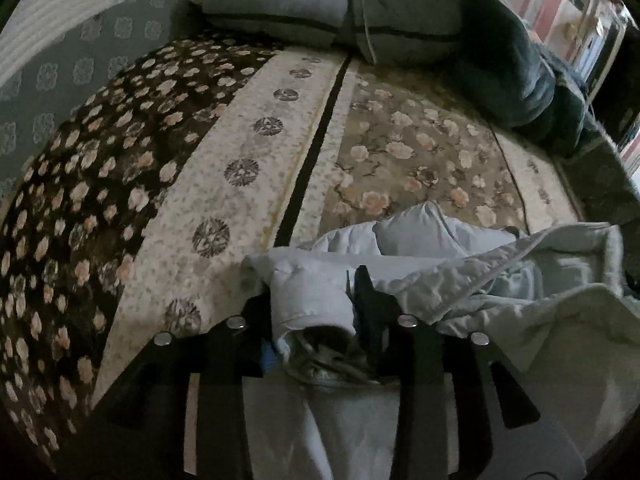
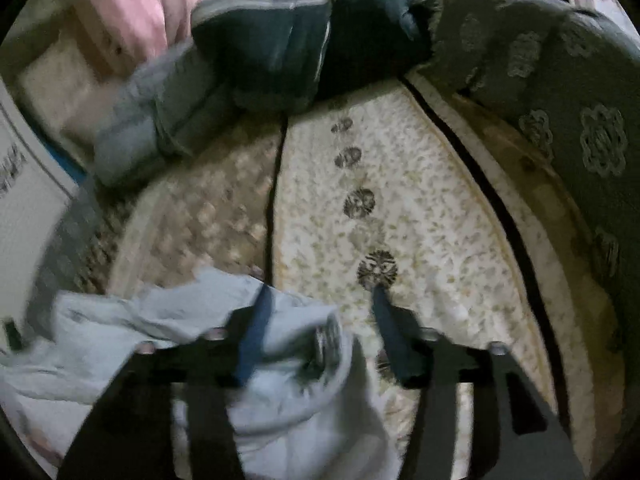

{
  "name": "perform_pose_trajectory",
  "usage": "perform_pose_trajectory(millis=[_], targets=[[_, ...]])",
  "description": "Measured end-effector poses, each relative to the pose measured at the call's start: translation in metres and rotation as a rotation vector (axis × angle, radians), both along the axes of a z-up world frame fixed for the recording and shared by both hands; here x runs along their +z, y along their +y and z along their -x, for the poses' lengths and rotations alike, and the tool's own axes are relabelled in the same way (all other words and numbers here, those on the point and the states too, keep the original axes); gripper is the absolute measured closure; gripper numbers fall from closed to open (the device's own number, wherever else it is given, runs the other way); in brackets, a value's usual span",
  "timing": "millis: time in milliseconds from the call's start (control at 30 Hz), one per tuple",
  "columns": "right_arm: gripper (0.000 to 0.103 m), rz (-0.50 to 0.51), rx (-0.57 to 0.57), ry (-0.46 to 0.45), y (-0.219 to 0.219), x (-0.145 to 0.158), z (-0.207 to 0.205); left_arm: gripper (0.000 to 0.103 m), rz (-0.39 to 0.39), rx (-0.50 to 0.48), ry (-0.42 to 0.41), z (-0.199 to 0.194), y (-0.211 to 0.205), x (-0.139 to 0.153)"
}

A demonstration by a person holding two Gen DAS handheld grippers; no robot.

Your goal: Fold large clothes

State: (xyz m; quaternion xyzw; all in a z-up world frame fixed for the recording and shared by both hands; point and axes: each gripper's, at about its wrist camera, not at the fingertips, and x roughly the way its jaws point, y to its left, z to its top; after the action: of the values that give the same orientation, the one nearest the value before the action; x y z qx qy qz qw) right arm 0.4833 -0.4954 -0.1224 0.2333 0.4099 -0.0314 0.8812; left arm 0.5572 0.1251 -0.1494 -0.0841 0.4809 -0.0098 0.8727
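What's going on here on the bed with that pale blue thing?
A person is working with a handheld gripper in each hand to fold a pale blue padded garment on a bed covered by a floral bedspread. The left gripper has a bunched cuff-like end of the garment between its fingers. The right gripper stands open, with another bunched end lying by its left finger. The garment is crumpled, not yet folded. Grey pillows are piled at the far end.

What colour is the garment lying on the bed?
Pale blue garment, clearest in the left wrist view.
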Motion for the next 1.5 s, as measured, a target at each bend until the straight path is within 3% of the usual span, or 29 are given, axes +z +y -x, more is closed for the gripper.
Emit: perform_pose_trajectory(millis=[67, 100, 167, 333, 467, 567, 633, 733, 867, 933, 967, 1000, 1033, 1133, 1333, 1433, 1500], targets=[[0.038, 0.002, -0.015, -0.039, -0.001, 0.012, 0.009, 0.055, 0.002, 0.017, 0.008, 0.008, 0.003, 0.006], [0.033, 0.031, -0.026, -0.063, 0.000, 0.021, 0.016, 0.033, -0.024, 0.027, 0.004, 0.013, 0.002, 0.011], [0.032, 0.080, -0.036, -0.097, 0.003, 0.034, 0.026, 0.003, -0.084, 0.055, -0.052, 0.029, 0.002, 0.029], [0.030, 0.104, -0.062, -0.122, 0.008, 0.056, 0.054, 0.003, -0.097, 0.022, -0.073, 0.061, -0.004, 0.044], [0.029, 0.128, -0.052, -0.115, 0.022, 0.062, 0.082, 0.003, -0.127, -0.062, -0.109, 0.107, -0.028, 0.046], [0.027, 0.195, -0.040, -0.115, 0.046, 0.065, 0.109, 0.003, -0.160, -0.094, -0.136, 0.146, -0.054, 0.043], [0.025, 0.226, -0.018, -0.121, 0.069, 0.062, 0.127, 0.003, -0.128, -0.098, -0.146, 0.173, -0.072, 0.038], [0.025, 0.267, 0.047, -0.119, 0.105, 0.053, 0.141, 0.003, -0.079, -0.125, -0.124, 0.188, -0.098, 0.026], [0.025, 0.308, 0.102, -0.115, 0.141, 0.041, 0.145, 0.004, -0.109, -0.156, -0.120, 0.188, -0.136, 0.009], [0.026, 0.280, 0.148, -0.113, 0.154, 0.032, 0.141, 0.010, -0.106, -0.173, -0.132, 0.185, -0.148, 0.005], [0.028, 0.274, 0.163, -0.101, 0.159, 0.028, 0.138, 0.019, -0.119, -0.175, -0.134, 0.181, -0.155, 0.001], [0.048, 0.286, 0.168, -0.084, 0.166, 0.022, 0.135, 0.029, -0.121, -0.177, -0.129, 0.173, -0.162, -0.002], [0.079, 0.291, 0.180, -0.068, 0.172, 0.017, 0.131, 0.033, -0.121, -0.181, -0.120, 0.166, -0.167, -0.006], [0.097, 0.256, 0.231, 0.011, 0.185, -0.004, 0.109, 0.042, -0.151, -0.186, -0.088, 0.135, -0.181, -0.015], [0.103, 0.268, 0.281, 0.159, 0.179, -0.027, 0.031, 0.045, -0.185, -0.191, 0.012, 0.065, -0.191, -0.017], [0.103, 0.245, 0.276, 0.188, 0.170, -0.026, 0.002, 0.045, -0.228, -0.189, 0.023, 0.032, -0.198, -0.012], [0.103, 0.248, 0.274, 0.202, 0.165, -0.023, -0.018, 0.045, -0.211, -0.170, 0.032, 0.008, -0.196, -0.008]])
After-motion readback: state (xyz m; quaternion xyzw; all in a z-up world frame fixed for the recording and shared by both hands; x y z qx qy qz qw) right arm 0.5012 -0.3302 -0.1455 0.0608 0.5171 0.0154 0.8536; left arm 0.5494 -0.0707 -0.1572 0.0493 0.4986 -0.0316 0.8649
